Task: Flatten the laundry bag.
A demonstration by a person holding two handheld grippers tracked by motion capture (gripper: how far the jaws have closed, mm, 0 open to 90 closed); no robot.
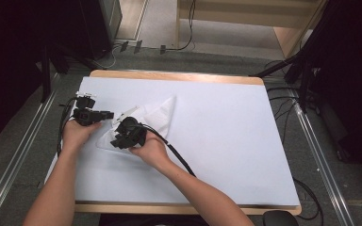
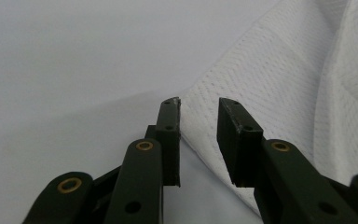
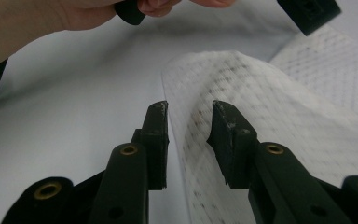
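A white textured cloth (image 1: 159,114) lies folded on the left half of the white table (image 1: 226,141). My left gripper (image 1: 106,114) sits at the cloth's left corner. In the left gripper view the left gripper (image 2: 199,135) is open, and the corner of the cloth (image 2: 279,88) lies flat just past the gap between its jaws. My right gripper (image 1: 120,136) is close beside it, over the cloth's near edge. In the right gripper view the right gripper (image 3: 190,140) is open, with a raised fold of the cloth (image 3: 261,98) standing between its jaws.
The person's left hand (image 3: 32,23) and a jaw of the left gripper (image 3: 310,13) are close ahead in the right gripper view. A black cable (image 1: 176,155) trails from the right gripper along the forearm. Bare white table stretches to the right (image 1: 245,122).
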